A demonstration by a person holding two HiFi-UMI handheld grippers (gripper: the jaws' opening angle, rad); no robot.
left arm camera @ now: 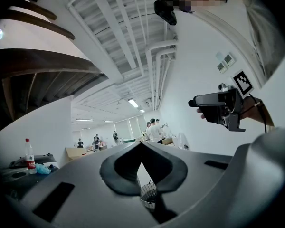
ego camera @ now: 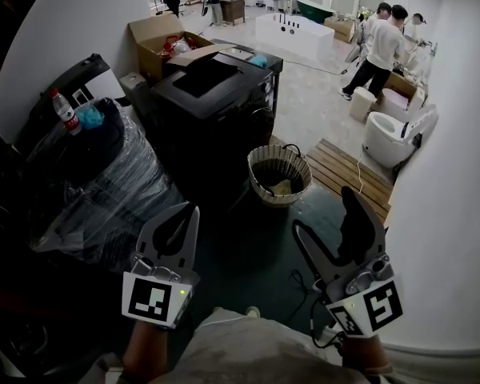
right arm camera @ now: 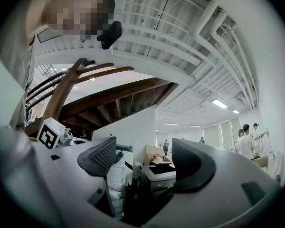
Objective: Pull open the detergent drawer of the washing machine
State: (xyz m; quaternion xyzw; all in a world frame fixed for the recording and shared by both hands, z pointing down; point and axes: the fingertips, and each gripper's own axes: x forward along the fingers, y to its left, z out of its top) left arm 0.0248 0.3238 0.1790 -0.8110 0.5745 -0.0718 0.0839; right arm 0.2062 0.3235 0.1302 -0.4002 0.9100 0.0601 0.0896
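Observation:
The black washing machine stands a good way ahead of both grippers; its detergent drawer cannot be made out on the dark front. In the right gripper view the machine shows in the gap between the jaws, far off. My left gripper is held at lower left with its jaws shut, tips meeting, and nothing between them. My right gripper is held at lower right with its jaws wide open and nothing between its pads. Both grippers hang in the air and touch nothing.
A wicker basket sits on the dark floor just right of the machine. A plastic-wrapped bundle with a bottle on top is at the left. A wooden pallet, a white toilet and people are at the right.

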